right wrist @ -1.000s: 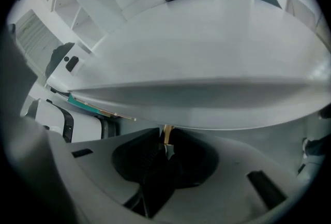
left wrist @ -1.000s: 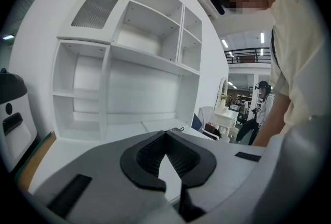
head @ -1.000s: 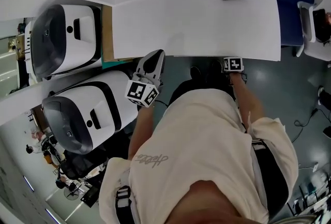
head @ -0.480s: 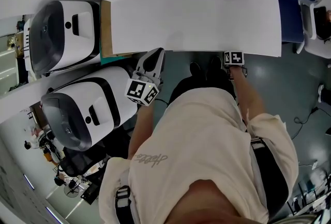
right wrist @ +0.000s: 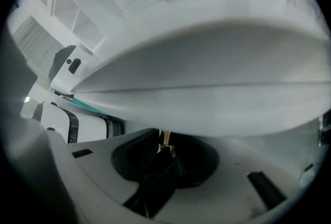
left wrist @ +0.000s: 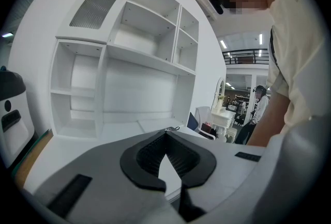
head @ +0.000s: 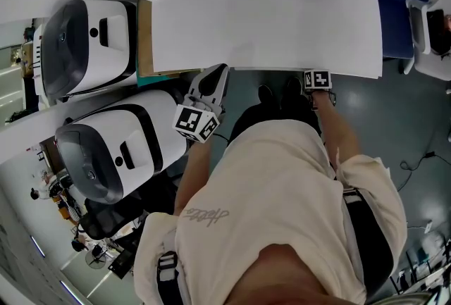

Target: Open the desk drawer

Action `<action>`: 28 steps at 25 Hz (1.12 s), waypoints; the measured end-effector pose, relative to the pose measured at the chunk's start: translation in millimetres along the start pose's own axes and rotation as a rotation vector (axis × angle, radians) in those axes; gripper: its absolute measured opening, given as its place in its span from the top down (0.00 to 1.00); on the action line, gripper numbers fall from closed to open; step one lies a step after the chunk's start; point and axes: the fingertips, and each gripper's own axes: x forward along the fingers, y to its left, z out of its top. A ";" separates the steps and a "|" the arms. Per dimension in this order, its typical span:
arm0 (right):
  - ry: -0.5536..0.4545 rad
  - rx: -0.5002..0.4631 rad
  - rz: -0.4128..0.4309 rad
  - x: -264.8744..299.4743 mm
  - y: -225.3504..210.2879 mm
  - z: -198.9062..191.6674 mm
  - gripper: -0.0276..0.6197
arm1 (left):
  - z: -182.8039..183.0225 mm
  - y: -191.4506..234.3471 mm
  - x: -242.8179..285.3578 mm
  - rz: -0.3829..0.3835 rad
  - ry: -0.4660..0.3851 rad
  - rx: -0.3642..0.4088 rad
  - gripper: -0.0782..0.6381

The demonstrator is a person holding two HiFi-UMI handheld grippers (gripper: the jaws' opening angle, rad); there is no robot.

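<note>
My right tongs (right wrist: 165, 148) clamp the brass drawer knob (right wrist: 166, 137) under the desk (right wrist: 207, 62) edge, ready to pull; my left tongs (left wrist: 166, 133), closed and empty, wait near the desk.

In the right gripper view, the right gripper (right wrist: 164, 149) pinches a brass-coloured piece (right wrist: 165, 138) at its jaw tips. The piece is too small and shaded to identify, and its far end is lost against the white desk front (right wrist: 217, 109) just above. In the head view only the marker cube (head: 318, 79) shows. The jaws and the drawer front lie hidden under the desk top (head: 268, 22) ahead of it.
</note>
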 end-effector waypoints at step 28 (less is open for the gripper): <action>0.022 -0.012 -0.011 -7.6 7.9 -71.3 0.82 | -44.3 -72.9 -18.6 -0.130 0.019 -0.031 0.89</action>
